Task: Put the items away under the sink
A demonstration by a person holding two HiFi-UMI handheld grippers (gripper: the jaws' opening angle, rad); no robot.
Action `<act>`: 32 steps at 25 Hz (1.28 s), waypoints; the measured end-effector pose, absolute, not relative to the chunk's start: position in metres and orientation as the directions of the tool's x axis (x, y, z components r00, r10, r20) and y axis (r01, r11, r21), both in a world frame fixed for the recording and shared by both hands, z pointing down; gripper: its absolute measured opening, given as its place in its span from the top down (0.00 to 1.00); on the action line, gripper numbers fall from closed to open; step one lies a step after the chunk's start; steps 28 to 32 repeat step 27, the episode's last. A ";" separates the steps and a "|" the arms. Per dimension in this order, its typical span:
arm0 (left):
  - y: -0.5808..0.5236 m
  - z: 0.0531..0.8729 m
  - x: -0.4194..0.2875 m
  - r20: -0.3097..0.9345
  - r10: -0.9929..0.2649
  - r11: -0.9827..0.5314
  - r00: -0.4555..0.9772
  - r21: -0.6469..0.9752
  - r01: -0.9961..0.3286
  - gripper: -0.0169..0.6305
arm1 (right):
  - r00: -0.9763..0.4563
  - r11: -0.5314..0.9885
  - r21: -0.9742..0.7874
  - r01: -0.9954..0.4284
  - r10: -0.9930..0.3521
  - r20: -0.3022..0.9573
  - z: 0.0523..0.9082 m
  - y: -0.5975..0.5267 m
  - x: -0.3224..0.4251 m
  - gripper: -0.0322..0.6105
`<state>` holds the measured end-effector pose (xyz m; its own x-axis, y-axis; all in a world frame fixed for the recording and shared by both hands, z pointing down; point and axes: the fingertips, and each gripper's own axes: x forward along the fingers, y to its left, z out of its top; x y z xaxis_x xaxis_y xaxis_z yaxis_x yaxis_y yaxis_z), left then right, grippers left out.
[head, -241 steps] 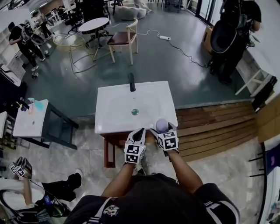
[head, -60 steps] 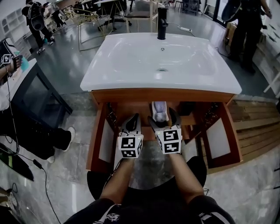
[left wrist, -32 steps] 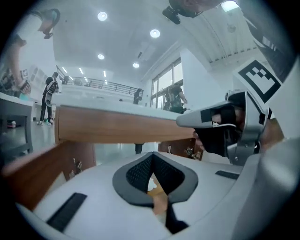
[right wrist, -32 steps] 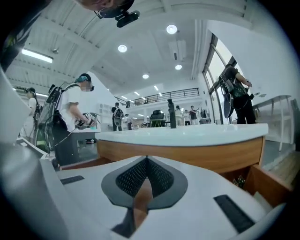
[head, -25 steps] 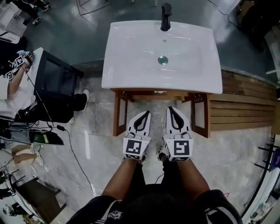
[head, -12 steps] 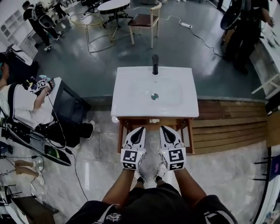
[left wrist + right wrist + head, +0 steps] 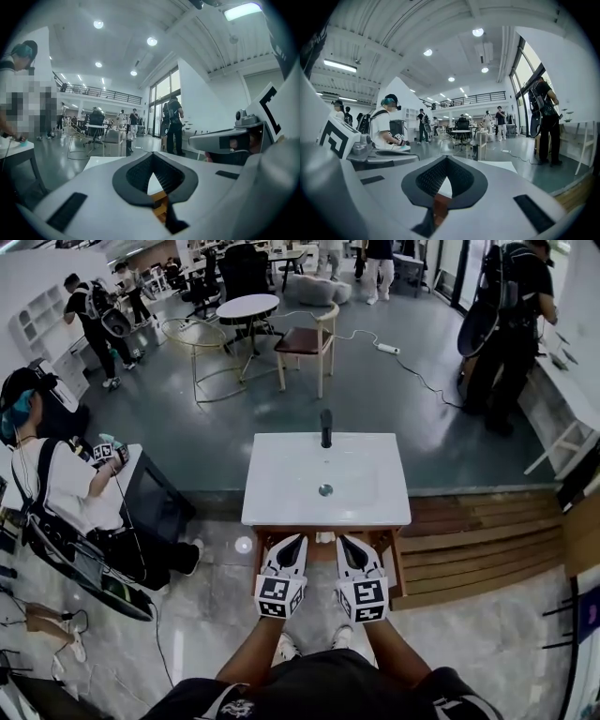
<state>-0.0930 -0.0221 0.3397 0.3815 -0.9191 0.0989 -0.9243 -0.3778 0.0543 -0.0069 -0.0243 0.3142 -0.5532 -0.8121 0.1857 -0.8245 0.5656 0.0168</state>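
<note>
The white sink basin with its black faucet stands on a wooden cabinet whose two doors hang open. The basin hides most of the cabinet's inside. My left gripper and right gripper hover side by side in front of the cabinet, just short of the basin's front edge. Both are shut with nothing between the jaws. In the left gripper view the left gripper points level over the basin top. The right gripper does the same in the right gripper view.
A seated person works with grippers at a small white table on the left, beside a dark cabinet. Wooden decking lies to the right. A chair and round tables stand behind the sink, and another person stands far right.
Earlier the right gripper carried a pale item into the open cabinet and came out without it. Over the last second both grippers and the head have risen, so the sink looks smaller.
</note>
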 end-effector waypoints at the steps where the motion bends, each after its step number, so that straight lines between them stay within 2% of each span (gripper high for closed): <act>1: -0.021 0.338 -0.093 0.099 -0.919 -0.379 0.382 0.050 -0.924 0.96 | -0.553 0.567 0.023 -0.823 -0.810 0.193 0.314 -0.022 -0.008 0.91; 20: -0.002 0.311 -0.117 0.039 -0.930 -0.367 0.366 -0.043 -0.929 0.96 | -0.611 0.628 0.077 -0.774 -0.773 0.169 0.303 -0.009 -0.049 0.91; 32: 0.000 0.314 -0.123 0.050 -0.929 -0.368 0.367 -0.028 -0.929 0.96 | -0.613 0.628 0.056 -0.776 -0.772 0.167 0.303 -0.006 -0.059 0.91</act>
